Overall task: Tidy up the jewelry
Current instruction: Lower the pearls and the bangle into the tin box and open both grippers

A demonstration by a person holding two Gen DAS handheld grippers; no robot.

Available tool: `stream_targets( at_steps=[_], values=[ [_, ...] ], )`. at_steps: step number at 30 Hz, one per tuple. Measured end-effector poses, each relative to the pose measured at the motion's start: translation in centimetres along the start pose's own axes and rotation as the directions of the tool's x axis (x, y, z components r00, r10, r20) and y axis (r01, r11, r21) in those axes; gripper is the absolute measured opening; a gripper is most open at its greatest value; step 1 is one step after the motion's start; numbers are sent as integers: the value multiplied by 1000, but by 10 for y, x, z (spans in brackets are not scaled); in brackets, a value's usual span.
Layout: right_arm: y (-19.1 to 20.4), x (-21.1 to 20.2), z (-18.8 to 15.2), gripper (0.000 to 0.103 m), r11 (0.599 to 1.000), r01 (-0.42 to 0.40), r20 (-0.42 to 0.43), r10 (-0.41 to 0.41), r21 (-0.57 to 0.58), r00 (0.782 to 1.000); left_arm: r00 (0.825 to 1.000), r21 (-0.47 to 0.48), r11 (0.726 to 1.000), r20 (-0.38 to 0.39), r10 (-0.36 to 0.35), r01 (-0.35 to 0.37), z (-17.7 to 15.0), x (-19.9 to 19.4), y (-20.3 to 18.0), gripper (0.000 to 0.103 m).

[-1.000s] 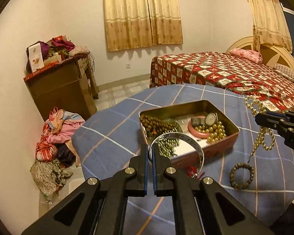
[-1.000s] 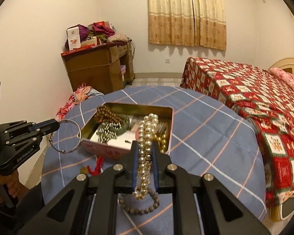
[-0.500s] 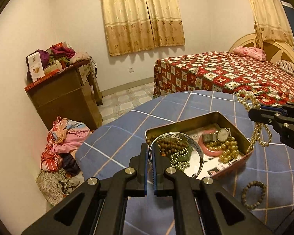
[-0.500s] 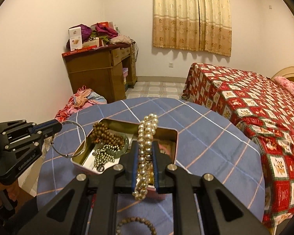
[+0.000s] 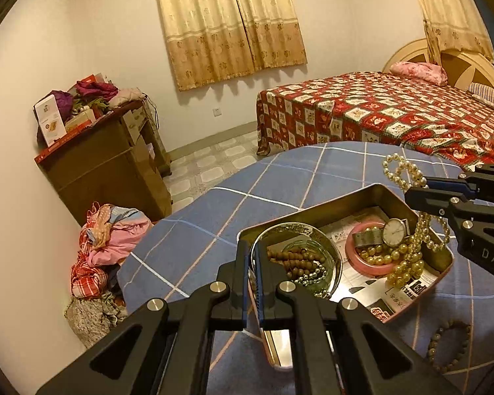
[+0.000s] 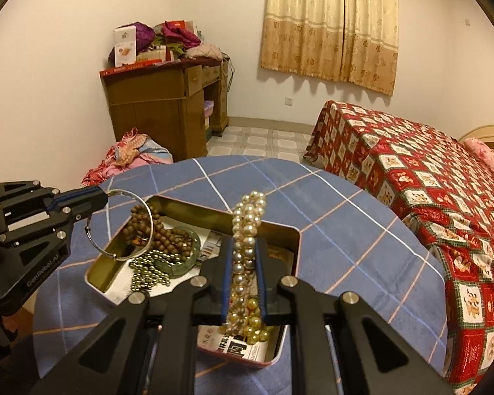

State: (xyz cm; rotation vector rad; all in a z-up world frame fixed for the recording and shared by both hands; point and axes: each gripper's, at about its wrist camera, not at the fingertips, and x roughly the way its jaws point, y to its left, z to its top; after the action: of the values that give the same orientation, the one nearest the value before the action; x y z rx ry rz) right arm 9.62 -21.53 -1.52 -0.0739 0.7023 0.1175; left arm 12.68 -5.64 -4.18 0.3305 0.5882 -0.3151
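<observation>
While the left tongs pinch a silver bangle above the tin, the right tongs clamp a pearl necklace over it; inside lie brown beads, a pink bangle, a watch and gold beads.

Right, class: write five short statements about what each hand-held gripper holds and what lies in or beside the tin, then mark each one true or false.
1. The left hand-held gripper is shut on the silver bangle. True.
2. The right hand-held gripper is open and holds nothing. False: it is shut on the pearl necklace.
3. A watch lies in the tin. True.
4. The brown bead bracelet lies inside the tin. False: it lies on the tablecloth, beside the tin.
5. The pink bangle sits on the bed. False: it is in the tin.
</observation>
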Motion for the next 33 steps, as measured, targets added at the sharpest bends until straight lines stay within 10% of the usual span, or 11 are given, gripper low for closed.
stream_targets(
  at_steps=[22, 25, 27, 33],
  values=[
    [6, 27, -6, 23, 999, 26, -71, -28, -20, 997, 999, 75, 997, -48, -15, 19, -10, 21, -20, 5],
    [4, 26, -7, 52, 999, 33, -64, -34, -11, 997, 998, 75, 997, -57, 4, 0, -10, 23, -19, 30],
    [3, 24, -8, 52, 999, 38, -57, -39, -11, 998, 999, 61, 998, -34, 35, -33, -12, 20, -16, 80],
    [1, 19, -13, 57, 999, 52, -54, -52, 0, 997, 998, 63, 996, -19, 59, -58, -13, 17, -14, 82]
  ],
)
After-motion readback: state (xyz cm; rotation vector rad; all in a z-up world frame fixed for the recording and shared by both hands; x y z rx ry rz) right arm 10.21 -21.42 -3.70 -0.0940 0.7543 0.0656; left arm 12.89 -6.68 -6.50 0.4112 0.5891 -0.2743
